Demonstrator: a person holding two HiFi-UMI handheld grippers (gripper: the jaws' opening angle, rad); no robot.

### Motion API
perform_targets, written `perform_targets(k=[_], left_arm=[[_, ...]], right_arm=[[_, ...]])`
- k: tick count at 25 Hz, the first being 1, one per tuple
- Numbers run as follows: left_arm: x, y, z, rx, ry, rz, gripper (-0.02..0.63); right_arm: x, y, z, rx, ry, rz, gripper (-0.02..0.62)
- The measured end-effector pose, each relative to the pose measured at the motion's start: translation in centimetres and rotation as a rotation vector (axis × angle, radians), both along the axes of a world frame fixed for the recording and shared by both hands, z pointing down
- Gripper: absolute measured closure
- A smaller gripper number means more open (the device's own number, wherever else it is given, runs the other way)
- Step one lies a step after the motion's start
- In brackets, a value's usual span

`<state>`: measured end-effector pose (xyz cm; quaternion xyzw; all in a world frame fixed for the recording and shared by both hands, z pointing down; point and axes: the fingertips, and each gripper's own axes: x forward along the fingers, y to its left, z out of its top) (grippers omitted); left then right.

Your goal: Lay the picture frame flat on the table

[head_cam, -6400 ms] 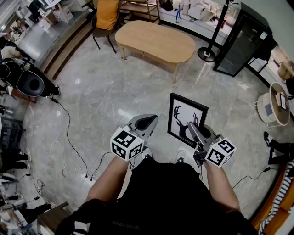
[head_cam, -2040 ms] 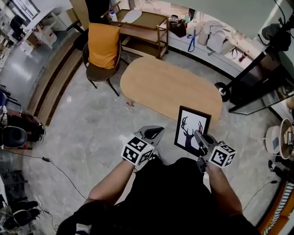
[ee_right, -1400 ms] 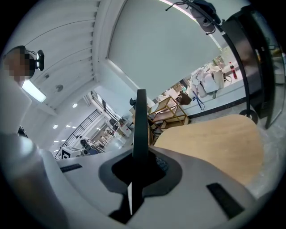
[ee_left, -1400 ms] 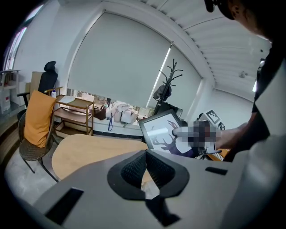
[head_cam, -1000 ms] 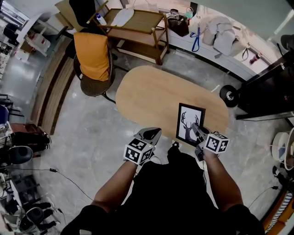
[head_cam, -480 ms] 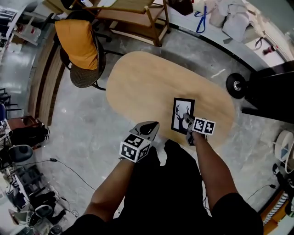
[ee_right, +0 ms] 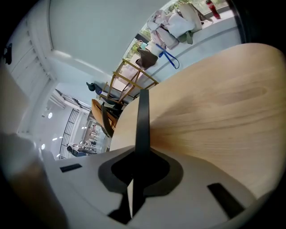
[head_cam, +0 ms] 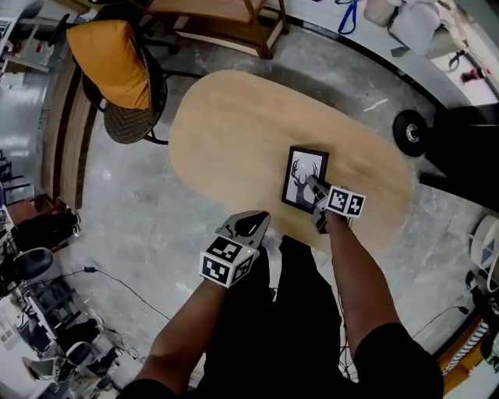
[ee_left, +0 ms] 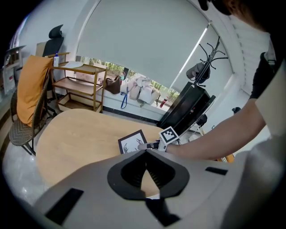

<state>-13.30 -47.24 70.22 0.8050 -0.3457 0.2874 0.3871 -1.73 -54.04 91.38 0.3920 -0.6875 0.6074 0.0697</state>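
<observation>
The picture frame (head_cam: 302,178), black-edged with a deer print, hangs tilted low over the near part of the oval wooden table (head_cam: 234,117). My right gripper (head_cam: 313,185) is shut on the frame's near edge. In the right gripper view the frame (ee_right: 143,117) runs edge-on as a black strip out of the closed jaws, with the table (ee_right: 214,120) beyond. Whether the frame touches the tabletop I cannot tell. My left gripper (head_cam: 257,220) is shut and holds nothing, off the table's near edge. Its own view shows the frame (ee_left: 132,143) and the right gripper (ee_left: 148,146) ahead.
A chair draped in orange cloth (head_cam: 115,66) stands left of the table. A wooden shelf cart (head_cam: 226,15) is behind the table, and a black wheeled stand base (head_cam: 411,132) is at the right. Cables and gear lie on the floor at the far left.
Both grippers have come down. The right one has carried the frame lower and further over the tabletop. The left gripper stays beside the table's near edge.
</observation>
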Motion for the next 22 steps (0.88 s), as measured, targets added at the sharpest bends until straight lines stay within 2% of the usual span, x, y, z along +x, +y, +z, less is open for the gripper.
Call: perform_targets(k=[3, 6, 10, 13, 22], left_arm=[[0.0, 0.0, 0.6, -0.007, 0.012, -0.008, 0.601], [-0.4, 0.4, 1.2, -0.019, 0.015, -0.015, 0.601], [-0.9, 0.7, 1.7, -0.032, 0.017, -0.034, 0.601], [-1.1, 1.0, 1.8, -0.040, 0.011, -0.036, 0.601], [-1.1, 0.7, 0.6, -0.016, 0.006, -0.071, 0.601]], right_arm=[[0.5, -0.3, 1.5, -0.001, 0.061, -0.033, 0.573], [0.9, 0.0, 3.1, -0.014, 0.159, -0.092, 0.499], [1.3, 0.0, 4.4, -0.027, 0.246, -0.128, 0.457], [1.7, 0.1, 5.2, -0.038, 0.335, -0.172, 0.372], [3.6, 0.0, 5.4, -0.044, 0.443, -0.200, 0.316]])
